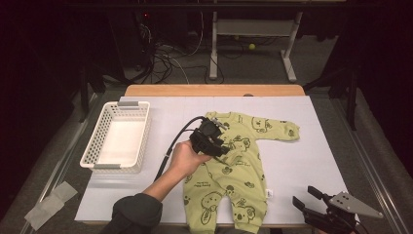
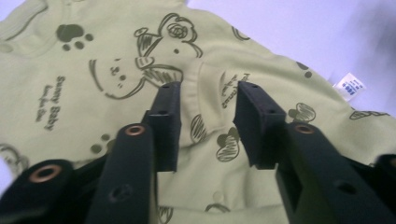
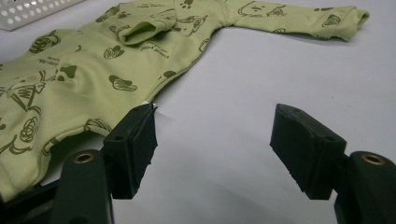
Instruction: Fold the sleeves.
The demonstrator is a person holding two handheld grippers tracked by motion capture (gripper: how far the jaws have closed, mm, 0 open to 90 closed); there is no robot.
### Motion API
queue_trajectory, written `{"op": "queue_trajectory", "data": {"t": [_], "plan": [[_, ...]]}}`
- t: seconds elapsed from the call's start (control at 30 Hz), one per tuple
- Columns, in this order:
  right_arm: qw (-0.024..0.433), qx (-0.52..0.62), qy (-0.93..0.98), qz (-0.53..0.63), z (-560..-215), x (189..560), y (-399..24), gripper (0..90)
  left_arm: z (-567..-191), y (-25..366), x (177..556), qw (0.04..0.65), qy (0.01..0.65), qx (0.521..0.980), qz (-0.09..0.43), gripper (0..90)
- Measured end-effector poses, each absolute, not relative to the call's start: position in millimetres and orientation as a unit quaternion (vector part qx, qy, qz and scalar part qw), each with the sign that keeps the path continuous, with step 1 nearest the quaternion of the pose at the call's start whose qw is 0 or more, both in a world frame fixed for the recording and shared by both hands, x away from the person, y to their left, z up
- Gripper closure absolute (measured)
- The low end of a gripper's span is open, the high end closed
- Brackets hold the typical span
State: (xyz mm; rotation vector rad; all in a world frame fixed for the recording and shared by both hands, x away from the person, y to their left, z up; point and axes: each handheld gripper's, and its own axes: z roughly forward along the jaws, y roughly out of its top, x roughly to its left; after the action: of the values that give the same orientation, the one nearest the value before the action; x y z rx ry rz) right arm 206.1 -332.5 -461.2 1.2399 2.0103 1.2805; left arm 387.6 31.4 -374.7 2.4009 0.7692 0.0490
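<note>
A wooden bench (image 1: 214,90) bears a white sheet (image 1: 302,161). Around it the room is dark, with grey floor (image 1: 253,68). Behind stand white desk legs (image 1: 213,44), tangled cables (image 1: 163,61) and a yellow ball (image 1: 252,47).

My high view sits above my side of the table (image 1: 302,146), facing forward and down, far enough back to take in the whole top, the basket (image 1: 118,136) and the floor behind. My left gripper view rides very close over the romper (image 2: 116,56), looking along its own fingers (image 2: 168,121) at the print. My right gripper view looks low across the table (image 3: 243,93) from the near right corner, toward the far sleeve. All three views share the romper; the high and right views also share the basket (image 3: 32,11).
</note>
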Motion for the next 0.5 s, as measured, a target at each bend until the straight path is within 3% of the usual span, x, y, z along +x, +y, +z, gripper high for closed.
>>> {"op": "queue_trajectory", "data": {"t": [0.23, 0.5], "plan": [[0.224, 0.45, 0.73, 0.463, -461, 206, -332, 31.8, -376, 50, 386, 0.308, 0.301, 0.902, 0.032, 48.9], [0.223, 0.451, 0.729, 0.464, -461, 207, -333, 31.6, -376, 61, 384, 0.309, 0.306, 0.9, 0.033, 48.8]]}}
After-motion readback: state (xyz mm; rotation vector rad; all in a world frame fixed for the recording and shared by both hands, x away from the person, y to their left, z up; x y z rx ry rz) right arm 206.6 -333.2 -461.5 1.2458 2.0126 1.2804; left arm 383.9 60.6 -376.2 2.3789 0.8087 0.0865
